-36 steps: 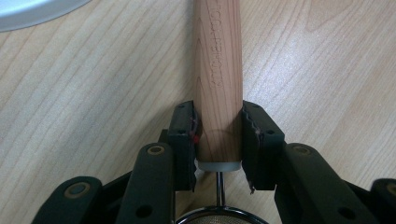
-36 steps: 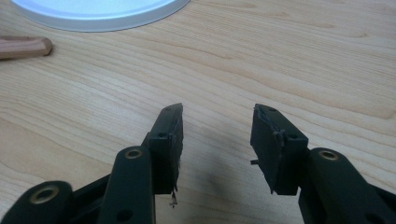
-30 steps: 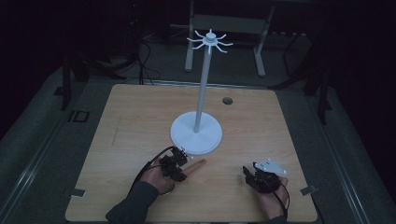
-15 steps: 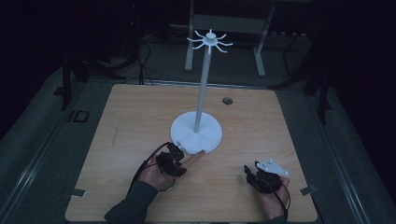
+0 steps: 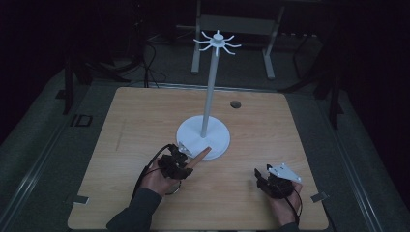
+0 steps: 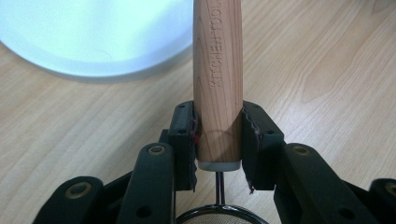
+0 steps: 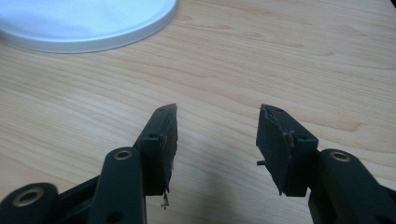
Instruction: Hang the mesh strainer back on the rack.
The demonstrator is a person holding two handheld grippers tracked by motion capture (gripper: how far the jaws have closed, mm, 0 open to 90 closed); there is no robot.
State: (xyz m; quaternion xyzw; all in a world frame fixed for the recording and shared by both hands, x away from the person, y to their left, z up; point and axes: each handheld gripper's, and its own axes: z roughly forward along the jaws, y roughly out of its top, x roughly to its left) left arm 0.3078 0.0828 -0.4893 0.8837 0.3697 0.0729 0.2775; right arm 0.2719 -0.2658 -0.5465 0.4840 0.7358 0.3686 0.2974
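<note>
Your left tongs (image 6: 218,140) are clamped on the wooden handle (image 6: 218,79) of a small mesh strainer, pads pressing both sides close to the end where the metal neck starts. Gripping there leaves the long free end pointing out over the white stand's base (image 5: 203,137), near the middle of the counter (image 5: 145,116) and toward its near edge. That reads like a set-up for hanging the tool on the hooks at the top of the stand (image 5: 217,42).

Your right tongs (image 7: 217,135) stand wide with nothing between them, and have just been opening further; they wait by the near right corner, well apart from the strainer.

The strainer's bowl (image 6: 222,218) is cut off at the bottom of the left gripper view, only its rim showing. In the high view the room is dim, and I cannot tell whether the handle has a hanging hole.
</note>
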